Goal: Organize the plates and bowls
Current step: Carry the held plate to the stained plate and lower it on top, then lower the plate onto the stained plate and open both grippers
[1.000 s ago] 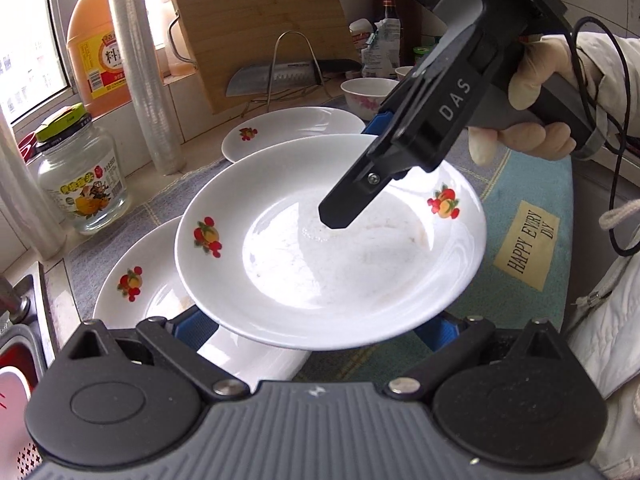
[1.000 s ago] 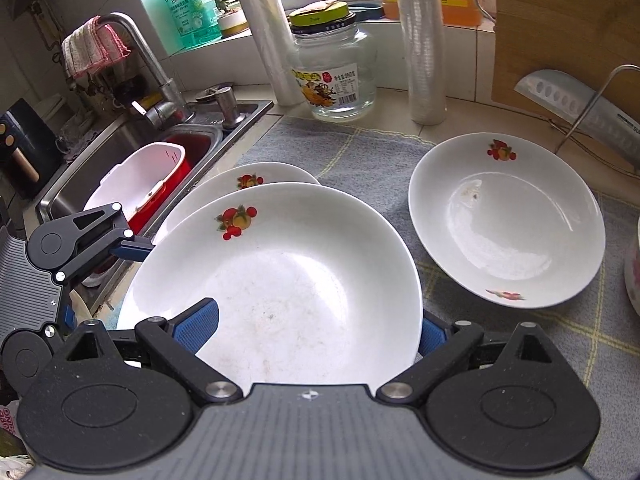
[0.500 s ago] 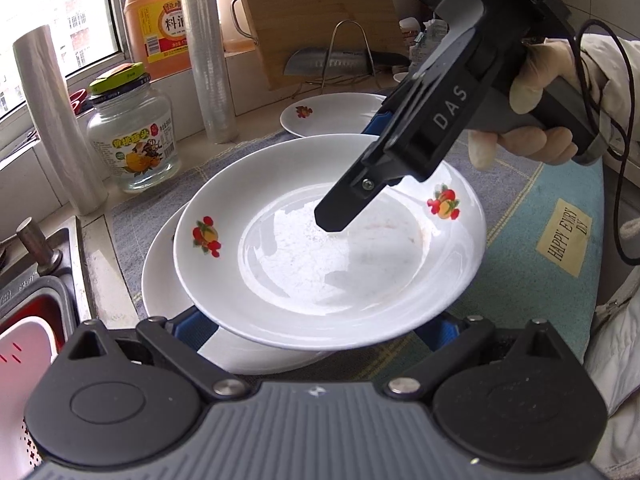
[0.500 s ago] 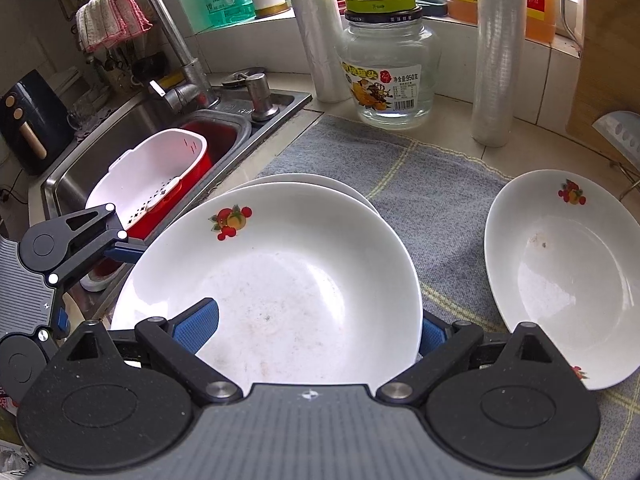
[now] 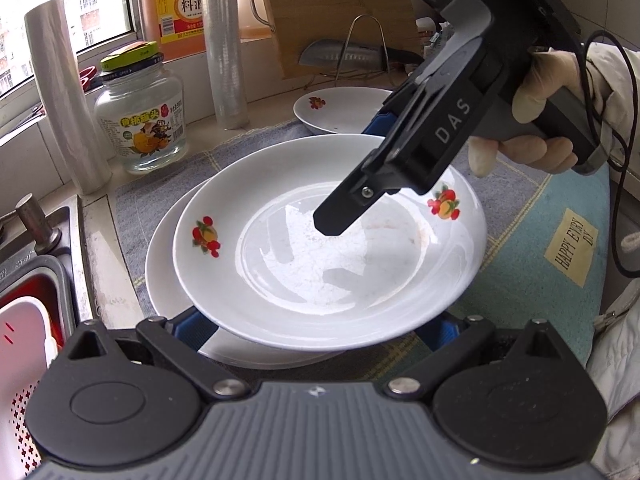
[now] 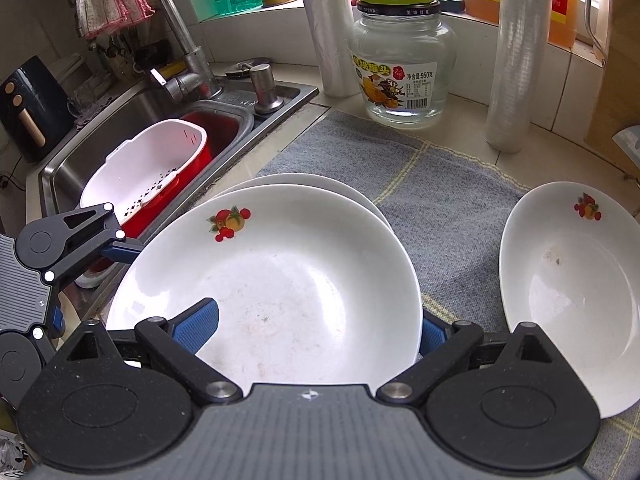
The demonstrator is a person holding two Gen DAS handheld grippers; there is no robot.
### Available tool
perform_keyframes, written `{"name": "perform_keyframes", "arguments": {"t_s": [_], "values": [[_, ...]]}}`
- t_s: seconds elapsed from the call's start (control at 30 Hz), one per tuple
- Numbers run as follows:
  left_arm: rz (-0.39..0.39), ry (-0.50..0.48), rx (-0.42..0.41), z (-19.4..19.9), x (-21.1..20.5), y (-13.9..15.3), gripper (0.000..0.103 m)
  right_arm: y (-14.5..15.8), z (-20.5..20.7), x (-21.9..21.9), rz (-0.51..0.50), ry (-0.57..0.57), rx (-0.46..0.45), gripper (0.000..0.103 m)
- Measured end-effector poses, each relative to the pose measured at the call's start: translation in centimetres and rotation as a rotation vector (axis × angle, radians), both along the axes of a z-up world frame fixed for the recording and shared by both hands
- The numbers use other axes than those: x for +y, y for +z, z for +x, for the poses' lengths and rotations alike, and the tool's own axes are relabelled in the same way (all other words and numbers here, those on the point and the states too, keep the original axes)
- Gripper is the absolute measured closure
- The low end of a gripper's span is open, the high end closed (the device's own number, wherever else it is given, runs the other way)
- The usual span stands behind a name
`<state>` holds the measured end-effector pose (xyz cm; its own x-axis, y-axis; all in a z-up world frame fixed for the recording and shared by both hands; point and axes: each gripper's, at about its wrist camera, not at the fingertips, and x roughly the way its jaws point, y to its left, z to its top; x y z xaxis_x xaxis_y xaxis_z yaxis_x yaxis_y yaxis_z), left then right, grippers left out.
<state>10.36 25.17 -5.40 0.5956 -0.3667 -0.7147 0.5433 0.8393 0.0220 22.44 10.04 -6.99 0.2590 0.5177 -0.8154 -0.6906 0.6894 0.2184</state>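
**A:** What is the right gripper (image 6: 314, 326) doing?

**B:** It is clamping the near rim of the fruit-print plate (image 6: 280, 300). One blue pad is pressing on the inside at the lower left of the right wrist view, and the other is sitting behind the rim at the lower right.

**A:** And the left gripper (image 5: 316, 328)?

**B:** Its jaws are standing wide apart, and the plate's edge is hanging over both pads at the bottom of the left wrist view. I cannot tell whether they are touching it.

**A:** Where is the plate?

**B:** It is hovering in mid-frame, tilted, directly over a second plate (image 5: 168, 280) that is lying on the grey mat (image 6: 440, 184). A third plate (image 6: 568, 300) is resting at the right edge.
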Motion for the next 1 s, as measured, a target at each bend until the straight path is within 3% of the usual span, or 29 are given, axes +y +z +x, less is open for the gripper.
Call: {"name": "perform_keyframes", "arguments": {"t_s": [0.6,1.0], "values": [[0.015,0.022,0.107,1.8,0.2,-0.3,0.002,-0.6,0.5,0.5,-0.018,-0.001,0.024,0.002],[0.070,0.020,0.179,3.4,-0.7,0.0,0.002,-0.3,0.5,0.0,-0.003,-0.002,0.025,0.002]]}}
